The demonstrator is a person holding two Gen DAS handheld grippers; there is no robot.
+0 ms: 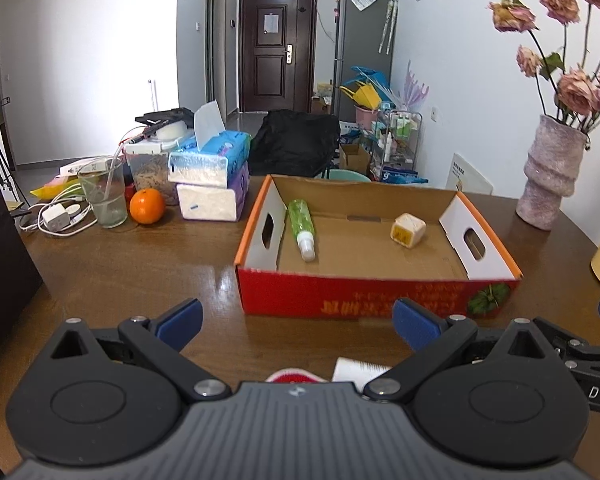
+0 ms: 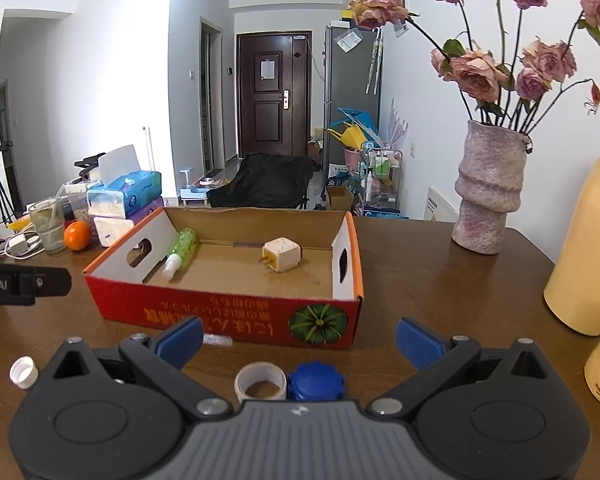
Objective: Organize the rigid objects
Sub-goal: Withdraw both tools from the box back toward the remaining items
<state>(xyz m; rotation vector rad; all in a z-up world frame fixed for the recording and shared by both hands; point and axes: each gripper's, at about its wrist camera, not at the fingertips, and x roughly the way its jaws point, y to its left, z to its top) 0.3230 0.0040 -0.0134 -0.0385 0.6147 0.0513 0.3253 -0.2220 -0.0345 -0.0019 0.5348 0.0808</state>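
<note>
1. right gripper (image 2: 299, 340) spread wide, empty; tape roll (image 2: 260, 383) and blue cap (image 2: 316, 381) at 6 o'clock.
2. left gripper (image 1: 298, 322) likewise agape, empty.
3. at 12 o'clock, cardboard box (image 2: 236, 314) already holding green bottle (image 2: 181, 253) and charger plug (image 2: 281, 255); white cap (image 2: 23, 372) at 9 o'clock still outside.

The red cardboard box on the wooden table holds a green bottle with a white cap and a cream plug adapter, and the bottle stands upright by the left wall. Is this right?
Not quite. The green bottle with a white cap lies on its side by the left wall; it does not stand upright. The right wrist view shows this. The rest holds: the red cardboard box on the wooden table also holds the cream plug adapter.
</note>
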